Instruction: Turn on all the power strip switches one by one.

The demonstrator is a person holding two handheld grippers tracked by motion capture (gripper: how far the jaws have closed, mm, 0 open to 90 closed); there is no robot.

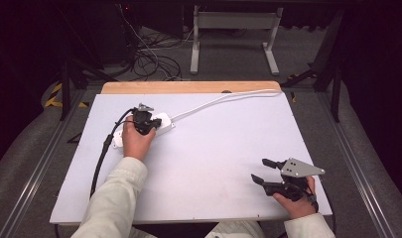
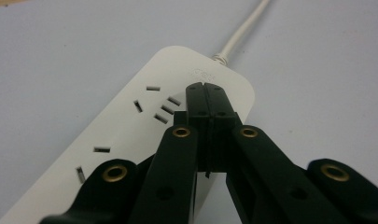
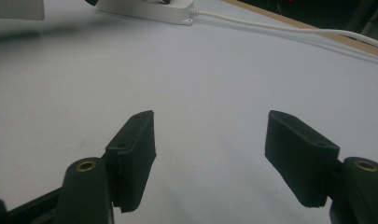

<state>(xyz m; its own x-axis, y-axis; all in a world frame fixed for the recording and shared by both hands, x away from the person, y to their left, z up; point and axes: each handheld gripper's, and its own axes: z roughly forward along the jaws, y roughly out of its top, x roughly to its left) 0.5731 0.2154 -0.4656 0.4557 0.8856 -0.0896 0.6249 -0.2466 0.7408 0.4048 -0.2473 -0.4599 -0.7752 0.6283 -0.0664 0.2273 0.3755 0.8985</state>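
Two tongs work over one white desk [image 1: 203,163]. Nearest, at the front right edge, the right tongs [image 1: 262,171] rest low with jaws spread wide — nothing between them, bare desk under them in the right gripper view. Farther back on the left, the left tongs [image 1: 145,123] are pressed together, tips down on the strip [image 2: 144,126], touching its top face near the cord end, beside the slots. Beyond, the cord [image 1: 223,98] runs from the strip to the desk's far right edge.
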